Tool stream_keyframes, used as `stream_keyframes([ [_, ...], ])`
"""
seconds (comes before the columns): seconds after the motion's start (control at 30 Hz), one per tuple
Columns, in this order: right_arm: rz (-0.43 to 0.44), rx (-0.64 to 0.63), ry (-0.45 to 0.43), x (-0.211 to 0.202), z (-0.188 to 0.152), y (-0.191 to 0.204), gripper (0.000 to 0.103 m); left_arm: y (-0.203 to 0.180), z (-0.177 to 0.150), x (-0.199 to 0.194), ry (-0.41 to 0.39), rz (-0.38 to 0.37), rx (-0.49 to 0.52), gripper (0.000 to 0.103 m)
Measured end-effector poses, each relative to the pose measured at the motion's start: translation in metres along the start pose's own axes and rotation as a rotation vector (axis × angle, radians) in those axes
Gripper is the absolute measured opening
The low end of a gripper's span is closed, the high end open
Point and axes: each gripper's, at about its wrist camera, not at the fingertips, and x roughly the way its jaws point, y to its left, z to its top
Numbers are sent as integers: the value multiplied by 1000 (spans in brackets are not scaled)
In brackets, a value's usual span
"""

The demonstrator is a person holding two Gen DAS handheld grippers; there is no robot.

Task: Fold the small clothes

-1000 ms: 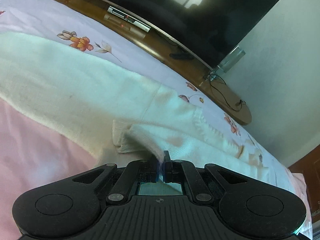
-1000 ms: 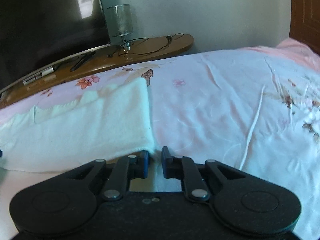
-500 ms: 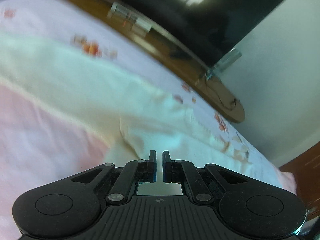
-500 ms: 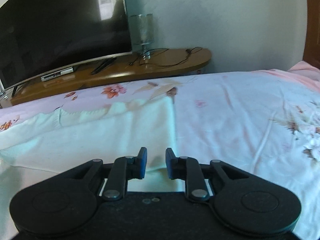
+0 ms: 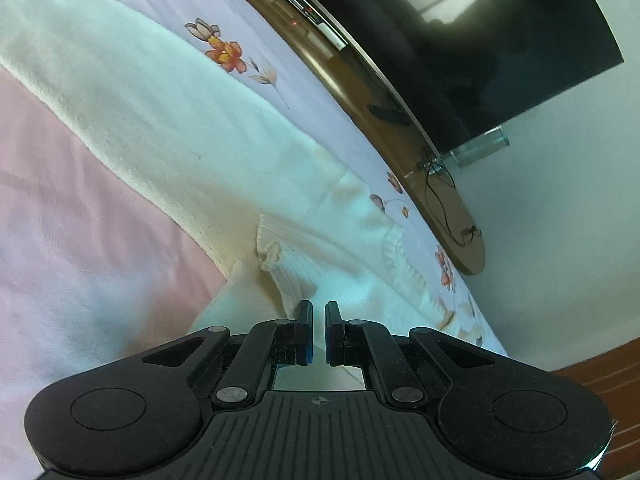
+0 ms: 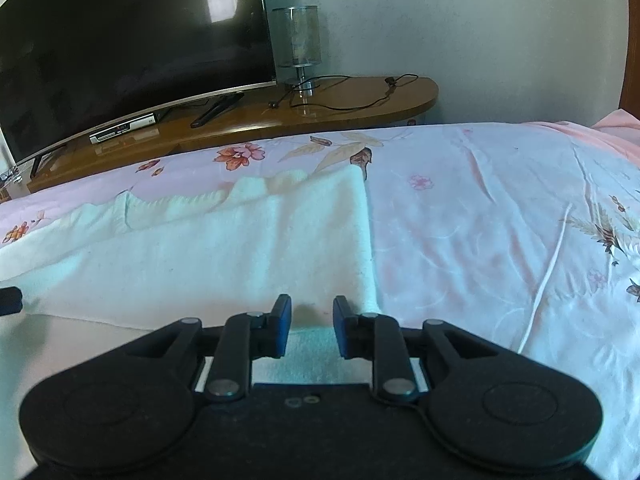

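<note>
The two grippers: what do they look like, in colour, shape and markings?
Both the left gripper and the right gripper are matt black, with two round lobes, silver pivot pins and blue pads inside the jaws. The left body is ribbed and carries a small crosshair mark. No cables or sleeves show.

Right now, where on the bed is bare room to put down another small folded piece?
The widest free patch is the pink floral bedsheet right of the white knitted sweater's straight edge. Plain pink sheet also lies bare along its near side. The brown wooden TV shelf is crowded: a glass lamp and black cables.
</note>
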Motion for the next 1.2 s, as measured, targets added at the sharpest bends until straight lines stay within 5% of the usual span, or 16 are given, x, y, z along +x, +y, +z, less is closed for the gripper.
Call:
stream_keyframes([
  [0.17,5,2,7,3,0,0,24,3,0,-1,15,9,-25,9],
  [0.2,7,3,7,3,0,0,24,3,0,-3,17,15,-28,21],
  [0.23,8,2,6,2,0,1,24,3,-1,-7,5,20,-28,71],
  [0.27,9,-1,7,3,0,1,24,3,-4,-15,-37,22,-23,103],
  [0.3,12,-3,7,2,0,1,24,0,-7,-24,-113,28,0,103],
  [0.37,14,-9,8,3,-1,2,24,-8,-8,-27,-142,28,73,103],
  [0.43,17,-6,7,2,-1,2,24,-4,-7,-21,-104,8,38,100],
  [0.53,20,-10,3,1,-1,4,24,1,-6,-14,-84,-23,6,68],
  [0.8,16,-12,-1,-2,-3,3,24,-4,0,6,-114,-27,28,66],
  [0.87,13,-12,0,0,-4,3,24,-7,5,13,-106,-27,51,29],
  [0.97,8,-15,-3,2,-2,5,24,-17,11,13,-132,-32,100,10],
  [1.07,-1,-33,-17,1,-2,9,24,-37,13,-7,-225,-112,230,7],
  [1.1,-14,-50,-8,4,-3,10,24,-39,12,-6,-236,-86,279,7],
  [1.2,-19,-63,26,12,-9,10,24,-9,20,18,-124,41,180,7],
])
